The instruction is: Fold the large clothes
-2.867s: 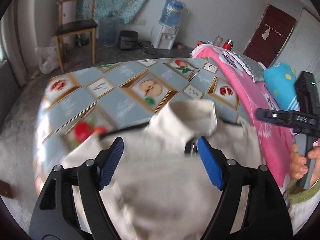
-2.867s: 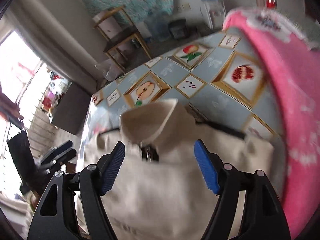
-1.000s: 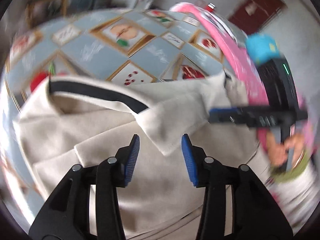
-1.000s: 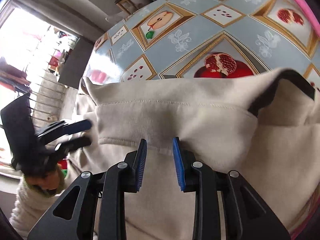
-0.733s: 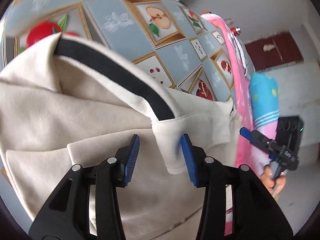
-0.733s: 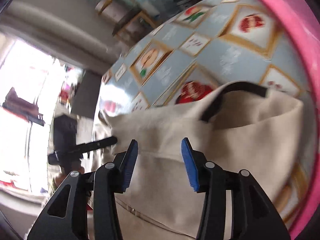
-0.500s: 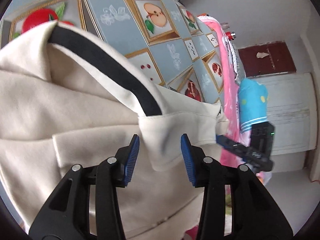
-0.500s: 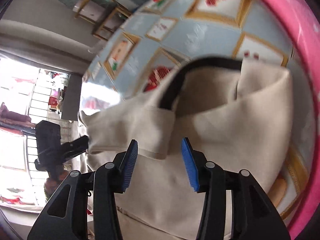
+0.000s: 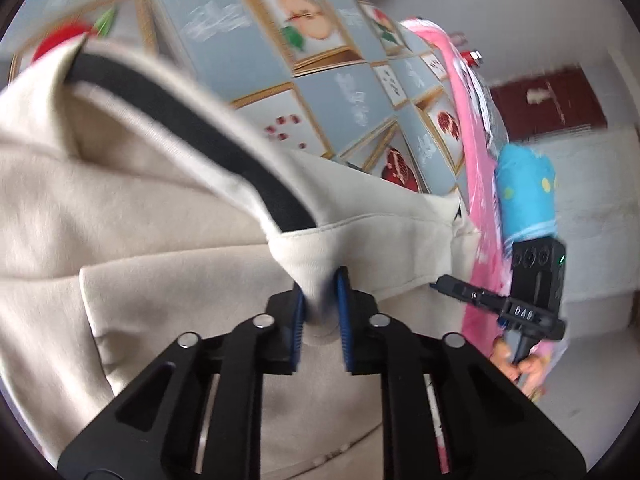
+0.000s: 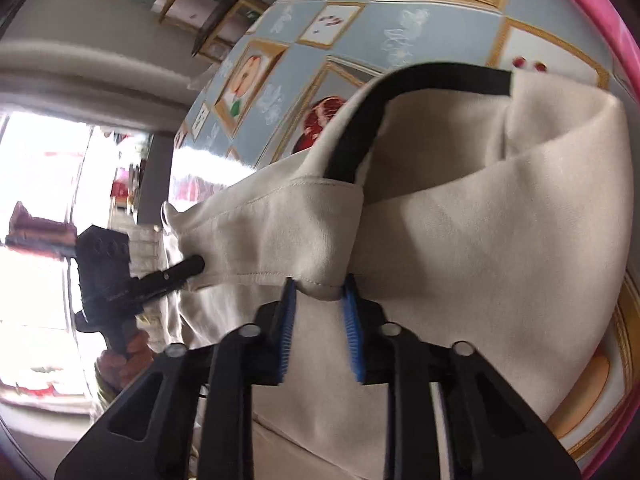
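Note:
A large cream garment with a black band along its edge lies bunched on the fruit-patterned tablecloth. My left gripper is shut on a pinch of its folded cream hem. In the right wrist view the same garment fills the lower frame, and my right gripper is shut on the corner of the hem below the black band. Each gripper shows in the other's view, at the far end of the hem: the right one and the left one.
A pink cloth runs along the table's right side, with a blue patterned bundle beyond it. A dark red door is at the back. A wooden chair and a bright window lie to the left.
Both grippers have closed from half open onto the cream hem, one at each end of it. The hem now stands lifted and stretched between them.

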`<state>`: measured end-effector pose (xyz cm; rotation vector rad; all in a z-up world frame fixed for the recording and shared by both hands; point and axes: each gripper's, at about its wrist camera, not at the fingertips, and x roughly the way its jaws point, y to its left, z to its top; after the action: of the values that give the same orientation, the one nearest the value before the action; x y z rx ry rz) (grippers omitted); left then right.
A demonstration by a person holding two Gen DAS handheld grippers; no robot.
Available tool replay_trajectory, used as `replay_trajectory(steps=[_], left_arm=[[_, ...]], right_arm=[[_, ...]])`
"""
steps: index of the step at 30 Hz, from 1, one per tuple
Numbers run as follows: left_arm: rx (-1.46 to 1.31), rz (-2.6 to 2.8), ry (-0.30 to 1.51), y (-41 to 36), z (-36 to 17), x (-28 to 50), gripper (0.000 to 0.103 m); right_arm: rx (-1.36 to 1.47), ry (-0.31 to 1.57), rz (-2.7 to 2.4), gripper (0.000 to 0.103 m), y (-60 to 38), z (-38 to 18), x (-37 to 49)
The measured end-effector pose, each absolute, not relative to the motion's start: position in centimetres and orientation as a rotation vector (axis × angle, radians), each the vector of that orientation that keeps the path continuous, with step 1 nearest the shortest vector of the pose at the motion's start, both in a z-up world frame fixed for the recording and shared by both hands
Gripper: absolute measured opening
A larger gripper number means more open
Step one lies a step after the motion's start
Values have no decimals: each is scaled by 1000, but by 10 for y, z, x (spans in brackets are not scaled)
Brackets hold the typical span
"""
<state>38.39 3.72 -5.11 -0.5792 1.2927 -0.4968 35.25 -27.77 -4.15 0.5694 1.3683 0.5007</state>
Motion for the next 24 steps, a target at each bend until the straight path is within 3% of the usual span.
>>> replay_trajectory(steps=[6,9,16,24], left_arm=[[-91,-465,1172,-1,-25,383,6],[24,-415,1127,-12,-24,397,6],[50,-365,1096,-18,-31,431,6],[142,-417,1115,-20,-38,413,7]], right_arm=[[292,1343,469,11,-251,-27,357],[187,1299,420,11,-240,-20,376],[169,1291,353,11,-235,-35,415],[201,1301,438,11,-244,-42,402]])
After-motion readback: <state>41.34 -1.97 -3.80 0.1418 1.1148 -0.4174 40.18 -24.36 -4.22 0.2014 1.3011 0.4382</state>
